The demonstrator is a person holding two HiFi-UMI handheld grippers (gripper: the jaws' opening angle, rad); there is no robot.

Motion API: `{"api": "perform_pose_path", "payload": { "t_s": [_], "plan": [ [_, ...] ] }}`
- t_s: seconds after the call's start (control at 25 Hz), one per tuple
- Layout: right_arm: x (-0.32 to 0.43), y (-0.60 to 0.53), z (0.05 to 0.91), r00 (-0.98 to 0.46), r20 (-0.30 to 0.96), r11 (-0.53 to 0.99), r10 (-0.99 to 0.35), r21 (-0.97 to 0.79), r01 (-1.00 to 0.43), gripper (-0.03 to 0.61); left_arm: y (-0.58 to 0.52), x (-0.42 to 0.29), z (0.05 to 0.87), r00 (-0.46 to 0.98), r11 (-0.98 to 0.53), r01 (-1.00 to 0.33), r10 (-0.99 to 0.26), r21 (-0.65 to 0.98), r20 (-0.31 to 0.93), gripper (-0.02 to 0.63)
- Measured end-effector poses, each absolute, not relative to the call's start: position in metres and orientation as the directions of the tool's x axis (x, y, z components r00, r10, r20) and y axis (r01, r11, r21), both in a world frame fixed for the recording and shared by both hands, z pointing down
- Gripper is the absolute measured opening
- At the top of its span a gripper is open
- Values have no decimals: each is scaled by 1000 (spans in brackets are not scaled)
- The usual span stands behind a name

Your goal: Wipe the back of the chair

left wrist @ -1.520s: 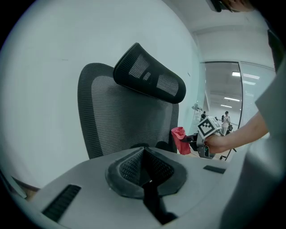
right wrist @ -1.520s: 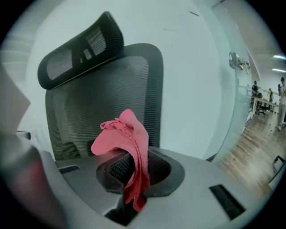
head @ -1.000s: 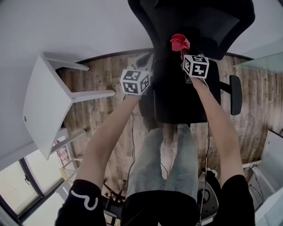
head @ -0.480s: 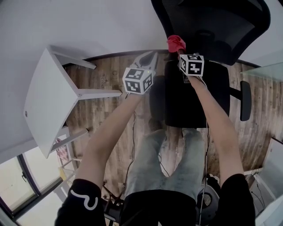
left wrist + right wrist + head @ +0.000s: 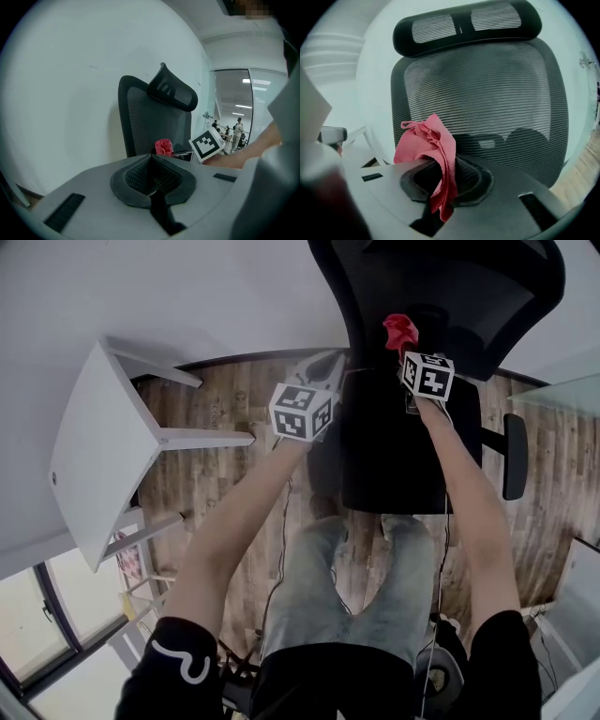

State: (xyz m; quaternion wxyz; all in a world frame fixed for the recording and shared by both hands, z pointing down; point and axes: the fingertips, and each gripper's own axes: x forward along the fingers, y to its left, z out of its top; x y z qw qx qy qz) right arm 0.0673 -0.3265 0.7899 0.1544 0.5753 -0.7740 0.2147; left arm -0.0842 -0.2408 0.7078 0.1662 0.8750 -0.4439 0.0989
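Observation:
A black mesh office chair (image 5: 441,296) stands ahead of me, its backrest (image 5: 487,103) and headrest (image 5: 464,26) filling the right gripper view. My right gripper (image 5: 405,343) is shut on a red cloth (image 5: 431,145), held just in front of the lower backrest; the red cloth (image 5: 399,331) also shows in the head view. I cannot tell if the cloth touches the mesh. My left gripper (image 5: 323,367) is shut with nothing in it, left of the chair seat (image 5: 394,456). The left gripper view shows the chair (image 5: 150,117) and the cloth (image 5: 163,146) from the side.
A white table (image 5: 94,456) stands to the left on the wood floor (image 5: 225,418). The chair's armrest (image 5: 513,456) juts out at the right. A white wall (image 5: 187,287) lies behind the chair. Cables trail by my legs.
My right gripper with the cloth has shifted rightward across the lower backrest. The left gripper has moved slightly right and stays shut.

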Motion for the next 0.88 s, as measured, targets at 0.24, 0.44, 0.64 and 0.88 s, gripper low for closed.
{"api": "perform_pose_path", "payload": {
  "t_s": [0.24,0.44,0.64,0.88],
  "plan": [
    [133,-325,791,-244,488,195,-838,-151,-969,71,-239,-50,706,585,-553,-810,-742,196,327,25],
    [191,-328,793,-202,499,149,-843,-143,-978,71,-244,-27,707,589,-560,-807,-737,188,331,25],
    [252,-326,790,-152,516,103,-843,-122,-987,71,-243,-3,711,589,-561,-806,-734,186,338,25],
    [301,-320,795,-121,527,77,-841,-103,-992,72,-245,26,710,594,-570,-802,-729,180,339,25]
  ]
}}
